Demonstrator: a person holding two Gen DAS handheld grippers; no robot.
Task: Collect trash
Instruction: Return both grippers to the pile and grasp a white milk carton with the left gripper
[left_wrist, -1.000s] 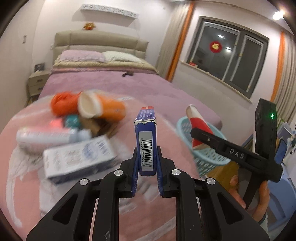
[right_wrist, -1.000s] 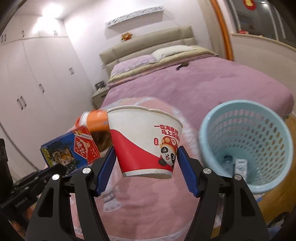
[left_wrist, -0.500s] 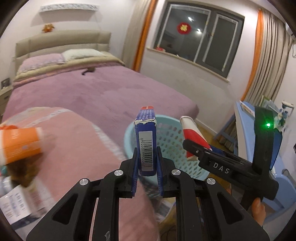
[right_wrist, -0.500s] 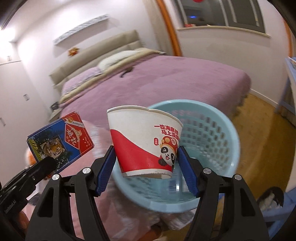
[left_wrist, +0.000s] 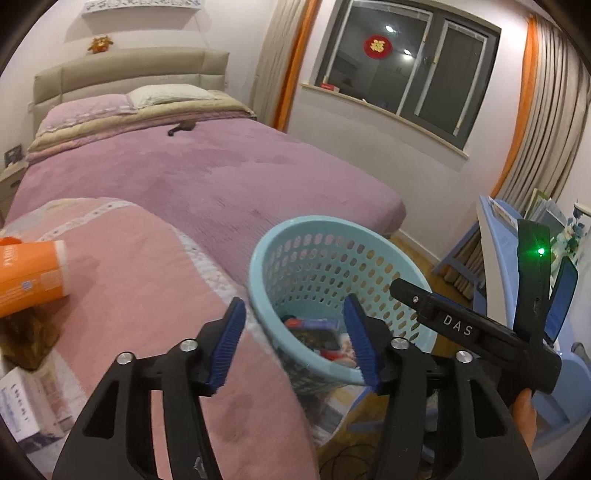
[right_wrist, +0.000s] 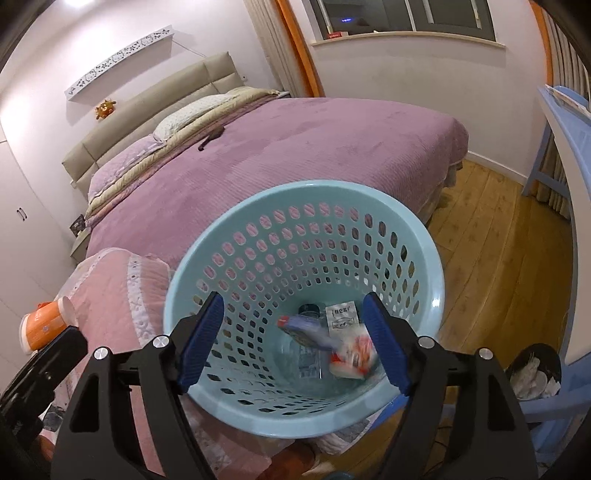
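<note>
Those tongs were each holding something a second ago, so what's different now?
Both let go. The left tongs, opening and empty, dropped the blue box, and the right tongs, also opening, dropped the paper cup; both swung from the pink cover to above the blue basket. The orange cup stays on the bed.

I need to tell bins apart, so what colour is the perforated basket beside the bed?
Light blue basket, seen best in the right wrist view.
</note>
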